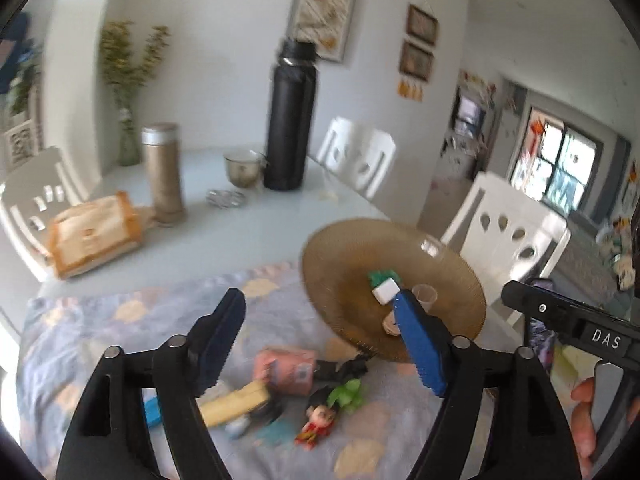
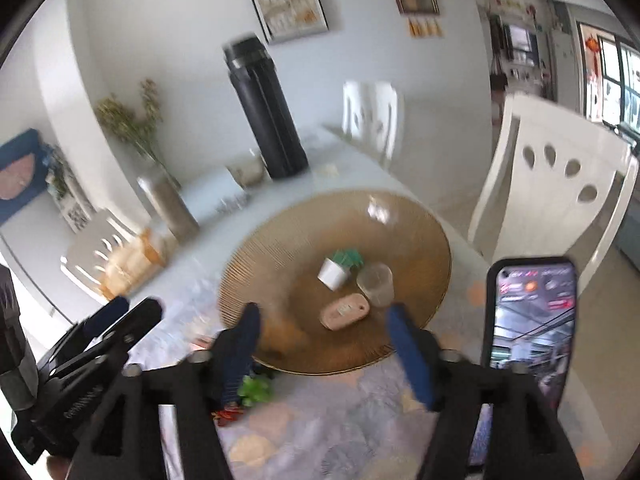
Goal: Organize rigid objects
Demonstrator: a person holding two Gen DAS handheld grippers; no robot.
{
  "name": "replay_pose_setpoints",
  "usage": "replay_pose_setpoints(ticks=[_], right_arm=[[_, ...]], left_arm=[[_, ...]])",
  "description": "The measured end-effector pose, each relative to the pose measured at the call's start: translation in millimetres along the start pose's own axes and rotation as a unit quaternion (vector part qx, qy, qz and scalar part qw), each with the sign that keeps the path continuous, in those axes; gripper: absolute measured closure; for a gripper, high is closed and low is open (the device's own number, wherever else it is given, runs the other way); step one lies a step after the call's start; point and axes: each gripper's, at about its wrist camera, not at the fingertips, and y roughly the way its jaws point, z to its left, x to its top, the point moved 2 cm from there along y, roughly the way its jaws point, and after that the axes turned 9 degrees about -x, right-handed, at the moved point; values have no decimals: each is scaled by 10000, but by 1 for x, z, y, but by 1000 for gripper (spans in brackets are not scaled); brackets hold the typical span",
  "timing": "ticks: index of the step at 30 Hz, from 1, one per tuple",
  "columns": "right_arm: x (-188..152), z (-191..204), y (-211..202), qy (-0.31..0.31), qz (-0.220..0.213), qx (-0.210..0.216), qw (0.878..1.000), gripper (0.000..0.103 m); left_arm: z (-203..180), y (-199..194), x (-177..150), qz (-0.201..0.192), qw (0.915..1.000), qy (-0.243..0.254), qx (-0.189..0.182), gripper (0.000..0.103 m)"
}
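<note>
A brown ribbed plate (image 1: 352, 256) (image 2: 280, 248) sits on the table and holds a small white-potted toy plant (image 1: 384, 286) (image 2: 336, 270), a clear little cup (image 1: 425, 294) (image 2: 376, 284) and a beige oval piece (image 2: 345, 312). On the patterned cloth (image 1: 120, 320) lie a pink box (image 1: 286, 370), a yellow block (image 1: 236, 402), a small red doll figure (image 1: 316, 420), a green leafy toy (image 1: 348, 394) (image 2: 256, 390) and a blue piece (image 1: 151, 411). My left gripper (image 1: 320, 340) is open and empty above these toys. My right gripper (image 2: 324, 344) is open and empty at the plate's near rim.
A tall black flask (image 1: 290, 120) (image 2: 266, 112), a steel thermos (image 1: 162, 172), a glass bowl (image 1: 242, 168), a bread bag (image 1: 92, 236) and a vase of flowers (image 1: 128, 92) stand further back. White chairs (image 1: 504, 236) (image 2: 560, 184) line the right side. A phone (image 2: 528, 332) is mounted at right.
</note>
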Motion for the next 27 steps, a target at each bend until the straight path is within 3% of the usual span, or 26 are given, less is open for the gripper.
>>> replay_pose_setpoints(ticks=[5,11,14,18,22,27], right_arm=[[-29,44,-20,-630,81,654,9958,34],[-98,105,17,-1250,811,1013,9836,34],[-132,123,43,-1477,1227,996,9763,34],[-163,133,70,-1748,1381,732,9721,34],[-168,136,85,-1782,1448,670,9710,34],[-162,141,92,-1862,1400,453,9714,34]], left_arm=[[30,-57,-29,-255,9983,-306,425,25],[90,-72,-92,104,9875,-967,1241,25],[104,-62,-122,332,9834,-1080,1416,25],[112,-48,-148,618,9782,-1226,1556,25],[103,-47,-149,635,9782,-992,1709,25],[109,-47,-150,671,9766,-1115,1711,25]])
